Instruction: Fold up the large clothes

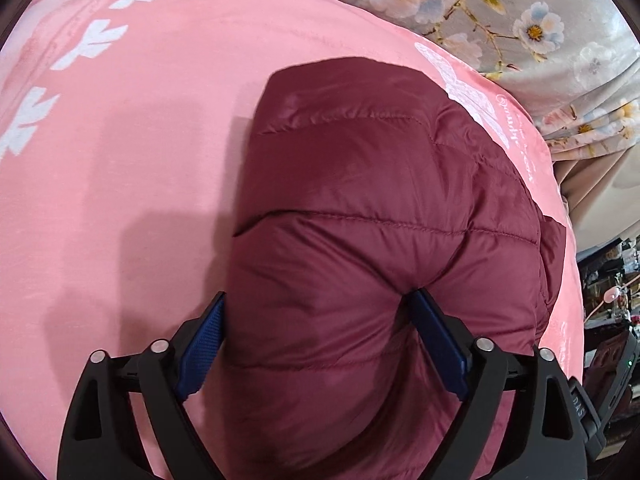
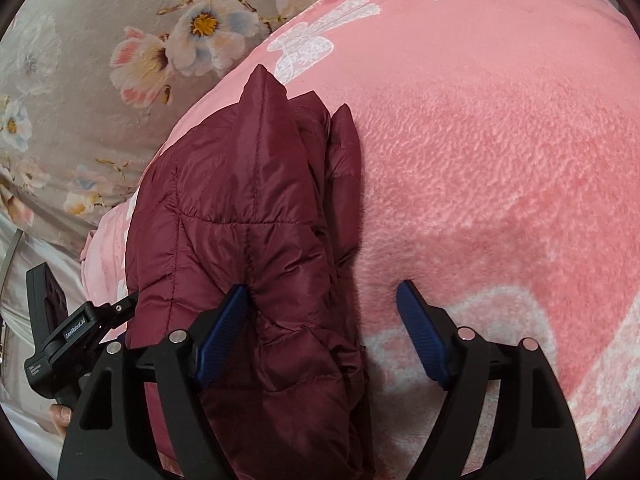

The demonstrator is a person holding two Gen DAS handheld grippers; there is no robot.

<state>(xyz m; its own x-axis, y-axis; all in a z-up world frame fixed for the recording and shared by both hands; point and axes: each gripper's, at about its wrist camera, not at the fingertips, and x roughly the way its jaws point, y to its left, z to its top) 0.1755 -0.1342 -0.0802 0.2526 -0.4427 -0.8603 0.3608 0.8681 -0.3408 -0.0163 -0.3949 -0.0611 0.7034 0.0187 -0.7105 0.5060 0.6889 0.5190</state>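
A maroon quilted puffer jacket [image 1: 360, 208] lies folded into a thick bundle on a pink fleece blanket [image 1: 128, 168]. My left gripper [image 1: 316, 308] is open wide, its blue-padded fingers [image 1: 208, 332] standing on either side of the bundle's near end and pressing into it. In the right wrist view the jacket [image 2: 240, 216] shows its stacked folded edges. My right gripper [image 2: 320, 300] is open over the jacket's right edge: its left finger [image 2: 224, 324] rests on the jacket and its right finger [image 2: 420, 328] is over the blanket [image 2: 500, 160].
A grey floral bedsheet [image 1: 520, 12] lies beyond the blanket, also in the right wrist view [image 2: 100, 60]. The bed's edge and a cluttered dark area [image 1: 612, 288] are at the right. The left gripper's black body [image 2: 60, 332] and a hand show at lower left.
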